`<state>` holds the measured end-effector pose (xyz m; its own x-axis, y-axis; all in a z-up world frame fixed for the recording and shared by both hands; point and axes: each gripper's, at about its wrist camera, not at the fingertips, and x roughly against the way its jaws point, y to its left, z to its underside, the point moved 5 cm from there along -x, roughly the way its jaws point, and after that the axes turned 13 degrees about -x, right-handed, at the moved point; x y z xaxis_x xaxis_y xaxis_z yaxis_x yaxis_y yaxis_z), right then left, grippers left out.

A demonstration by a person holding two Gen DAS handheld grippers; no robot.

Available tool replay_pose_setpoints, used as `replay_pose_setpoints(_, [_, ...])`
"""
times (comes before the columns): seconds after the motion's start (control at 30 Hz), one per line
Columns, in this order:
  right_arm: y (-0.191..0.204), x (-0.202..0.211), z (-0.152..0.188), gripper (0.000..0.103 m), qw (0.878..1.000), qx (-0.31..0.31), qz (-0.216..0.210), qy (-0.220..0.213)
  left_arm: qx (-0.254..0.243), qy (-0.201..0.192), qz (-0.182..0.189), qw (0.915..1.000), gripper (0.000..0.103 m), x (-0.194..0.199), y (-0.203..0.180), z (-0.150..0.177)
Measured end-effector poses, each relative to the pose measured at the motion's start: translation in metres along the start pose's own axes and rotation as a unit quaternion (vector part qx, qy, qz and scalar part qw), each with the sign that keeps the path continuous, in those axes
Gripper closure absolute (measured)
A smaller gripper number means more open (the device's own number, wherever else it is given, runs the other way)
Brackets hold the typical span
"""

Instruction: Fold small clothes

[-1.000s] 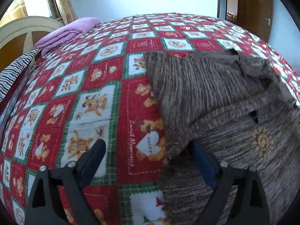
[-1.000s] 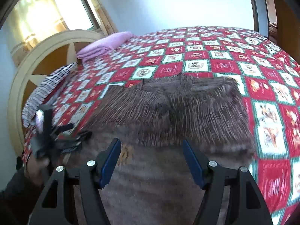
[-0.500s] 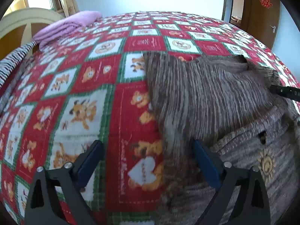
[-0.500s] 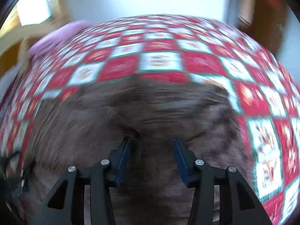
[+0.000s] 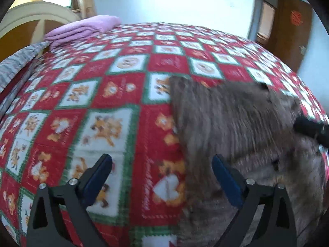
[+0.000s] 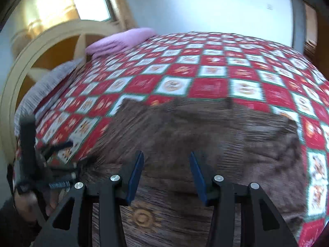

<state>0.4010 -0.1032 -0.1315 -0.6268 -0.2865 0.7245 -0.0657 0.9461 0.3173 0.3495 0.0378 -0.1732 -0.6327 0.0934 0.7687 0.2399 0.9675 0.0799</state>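
A brown knitted sweater (image 5: 236,123) lies flat on the red and white patterned bedspread (image 5: 102,94), with a sleeve folded across its body. My left gripper (image 5: 162,162) is open and empty, hovering at the sweater's left edge. In the right wrist view the sweater (image 6: 205,131) fills the middle, with a yellow sun motif (image 6: 141,218) near the bottom. My right gripper (image 6: 166,164) is open and empty just above the sweater's middle. The left gripper also shows in the right wrist view (image 6: 67,156) at the left, and the right gripper's tip shows at the right edge of the left wrist view (image 5: 308,127).
A folded pink blanket (image 5: 86,28) lies at the far head end by the cream headboard (image 6: 41,65). A striped grey pillow (image 5: 16,65) lies along the left side. A brown door (image 5: 292,30) stands far right.
Both grippers drew back and rose a little. The right gripper's jaws opened wider after nearly closing over the sweater's middle. The sweater lies as before.
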Motion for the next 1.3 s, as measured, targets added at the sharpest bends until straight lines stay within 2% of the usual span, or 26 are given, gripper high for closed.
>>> replay_pose_setpoints(0.07, [-0.006,-0.023,0.005,0.055,0.999,-0.007,0.012,0.030,-0.007,0.019,0.003,0.9998,0.003,-0.013,-0.002,0.000])
replay_pose_setpoints(0.13, [-0.015,-0.029,0.015,0.055,0.998,0.001,0.043,0.042,-0.021,0.044,0.001,0.9988,0.003,-0.024,-0.007,0.011])
replay_pose_setpoints(0.23, [-0.018,-0.020,0.041,0.055,0.997,0.024,0.058,0.055,-0.024,0.029,0.018,0.9991,0.003,-0.011,-0.009,0.023])
replay_pose_setpoints(0.3, [-0.018,-0.015,0.053,0.055,0.995,0.057,0.073,0.039,-0.020,0.019,0.025,0.9993,0.003,-0.003,-0.007,0.026])
replay_pose_setpoints(0.37, [-0.019,-0.014,0.056,0.055,0.995,0.060,0.079,0.028,-0.010,0.013,0.025,0.9996,0.003,0.004,-0.005,0.020])
replay_pose_setpoints(0.5, [-0.016,-0.012,0.063,0.055,0.994,0.060,0.094,0.006,0.000,-0.017,0.024,0.9996,0.003,0.015,-0.003,-0.007])
replay_pose_setpoints(0.53, [-0.015,-0.008,0.067,0.055,0.993,0.064,0.097,-0.005,-0.010,-0.033,0.042,0.9985,0.003,0.015,-0.007,-0.015])
replay_pose_setpoints(0.57, [-0.013,-0.006,0.070,0.055,0.993,0.067,0.099,-0.012,-0.021,-0.036,0.042,0.9982,0.003,0.010,-0.012,-0.026])
replay_pose_setpoints(0.7, [-0.020,0.007,0.068,0.055,0.997,0.034,0.063,-0.036,-0.034,-0.021,0.037,0.9985,0.003,-0.018,-0.025,-0.049])
replay_pose_setpoints(0.73, [-0.024,0.009,0.069,0.055,0.998,0.021,0.051,-0.042,-0.038,-0.013,0.022,0.9990,0.003,-0.028,-0.027,-0.053])
replay_pose_setpoints(0.83, [-0.035,0.021,0.067,0.055,0.997,-0.012,0.025,-0.070,-0.024,0.051,-0.035,0.9978,0.001,-0.054,-0.019,-0.042])
replay_pose_setpoints(0.87, [-0.036,0.024,0.066,0.055,0.997,-0.018,0.020,-0.078,-0.010,0.056,-0.025,0.9980,0.000,-0.058,-0.014,-0.035])
replay_pose_setpoints(0.93, [-0.037,0.029,0.065,0.055,0.996,-0.023,0.012,-0.090,0.020,0.056,-0.025,0.9979,0.000,-0.055,0.002,-0.023])
replay_pose_setpoints(1.0, [-0.037,0.033,0.064,0.055,0.995,-0.025,0.009,-0.100,0.026,0.047,-0.022,0.9983,0.000,-0.048,0.008,-0.011])
replay_pose_setpoints(1.07, [-0.037,0.036,0.064,0.055,0.994,-0.028,0.006,-0.107,0.030,0.037,-0.039,0.9981,0.000,-0.039,0.012,-0.003])
replay_pose_setpoints(1.2, [-0.042,0.038,0.063,0.053,0.993,-0.037,0.004,-0.113,0.085,0.038,-0.064,0.9936,0.000,-0.031,0.032,0.008])
replay_pose_setpoints(1.3, [-0.044,0.039,0.063,0.052,0.992,-0.042,0.002,-0.116,0.083,0.034,-0.060,0.9942,0.000,-0.028,0.029,0.005])
